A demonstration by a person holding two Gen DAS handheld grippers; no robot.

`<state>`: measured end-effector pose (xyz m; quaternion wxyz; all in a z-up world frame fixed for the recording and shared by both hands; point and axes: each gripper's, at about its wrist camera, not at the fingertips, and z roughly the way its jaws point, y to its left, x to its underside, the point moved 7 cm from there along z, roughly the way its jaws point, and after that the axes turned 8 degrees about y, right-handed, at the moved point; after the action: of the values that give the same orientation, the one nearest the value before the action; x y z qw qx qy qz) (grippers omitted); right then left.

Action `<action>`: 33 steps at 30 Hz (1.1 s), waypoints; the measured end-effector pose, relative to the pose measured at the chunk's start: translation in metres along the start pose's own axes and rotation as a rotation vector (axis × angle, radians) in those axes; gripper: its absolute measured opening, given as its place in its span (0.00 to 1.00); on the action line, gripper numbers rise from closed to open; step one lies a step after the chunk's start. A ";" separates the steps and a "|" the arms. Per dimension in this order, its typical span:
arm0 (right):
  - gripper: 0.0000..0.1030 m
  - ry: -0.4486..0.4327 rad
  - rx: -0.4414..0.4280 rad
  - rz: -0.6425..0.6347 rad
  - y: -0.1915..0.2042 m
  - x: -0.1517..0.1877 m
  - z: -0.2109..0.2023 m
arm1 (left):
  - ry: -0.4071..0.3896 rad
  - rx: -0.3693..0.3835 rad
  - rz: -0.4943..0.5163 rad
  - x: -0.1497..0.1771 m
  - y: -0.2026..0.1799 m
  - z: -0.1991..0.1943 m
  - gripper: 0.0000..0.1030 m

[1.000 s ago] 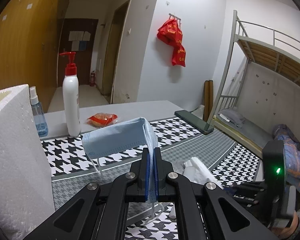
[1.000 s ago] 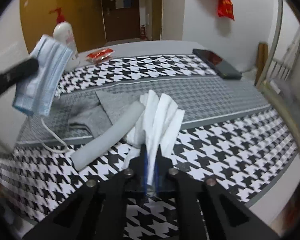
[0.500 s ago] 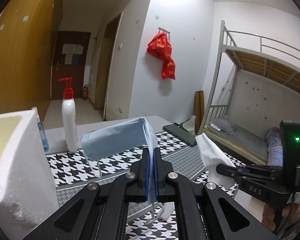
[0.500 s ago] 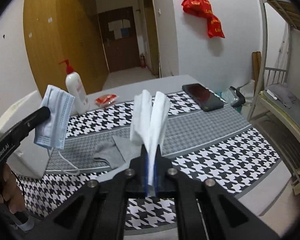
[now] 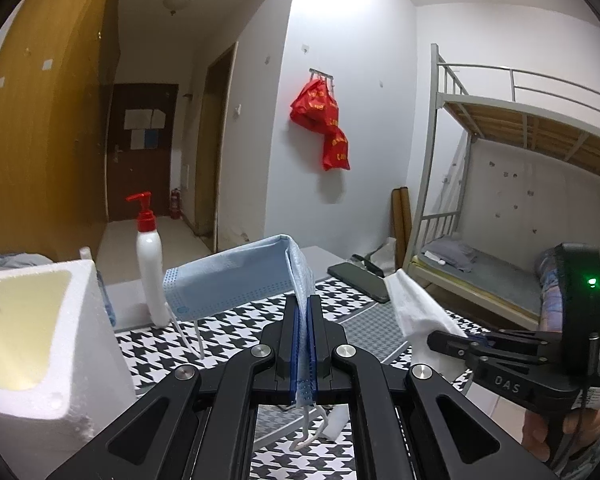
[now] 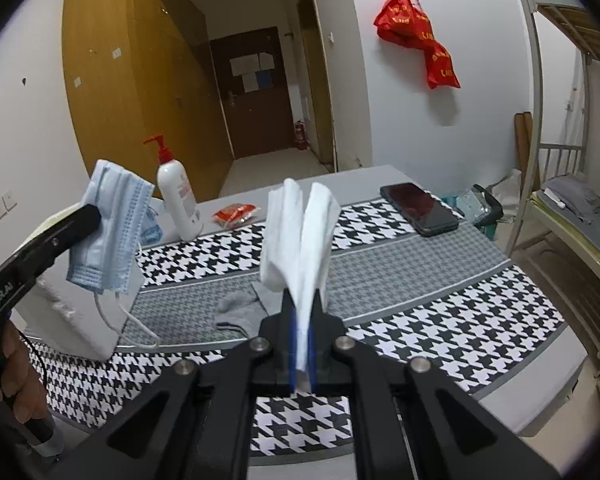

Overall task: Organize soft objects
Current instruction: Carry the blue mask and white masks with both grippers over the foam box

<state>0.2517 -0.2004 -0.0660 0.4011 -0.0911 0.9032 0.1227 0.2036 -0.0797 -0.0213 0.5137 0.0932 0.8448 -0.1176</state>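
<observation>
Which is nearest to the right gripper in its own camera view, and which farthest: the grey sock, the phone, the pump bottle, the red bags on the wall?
From the right gripper:
1. Grey sock, just ahead on the cloth, slightly left.
2. Pump bottle at far left and phone at far right: too close to call.
3. Red bags, hanging on the back wall.

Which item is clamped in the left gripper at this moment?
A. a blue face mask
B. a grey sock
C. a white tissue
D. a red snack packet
A: in the left wrist view the left gripper is shut on the blue face mask, while the white tissue sits in the right gripper and the grey sock lies on the table.
</observation>
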 end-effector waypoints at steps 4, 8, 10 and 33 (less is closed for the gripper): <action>0.07 -0.024 -0.019 -0.015 0.007 -0.005 -0.009 | 0.004 -0.022 0.012 -0.004 0.001 -0.002 0.04; 0.07 -0.037 -0.030 -0.038 0.014 -0.009 -0.012 | -0.001 -0.043 0.018 -0.008 0.002 -0.005 0.04; 0.07 -0.046 -0.044 -0.047 0.018 -0.012 -0.014 | 0.001 -0.047 0.020 -0.011 0.002 -0.006 0.04; 0.07 -0.122 -0.187 -0.143 0.067 -0.045 -0.030 | -0.102 -0.205 0.041 -0.044 0.029 -0.057 0.04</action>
<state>0.2428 -0.1425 -0.0024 0.4529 -0.1847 0.8528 0.1830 0.1838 -0.0368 0.0398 0.5649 0.0512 0.8232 -0.0249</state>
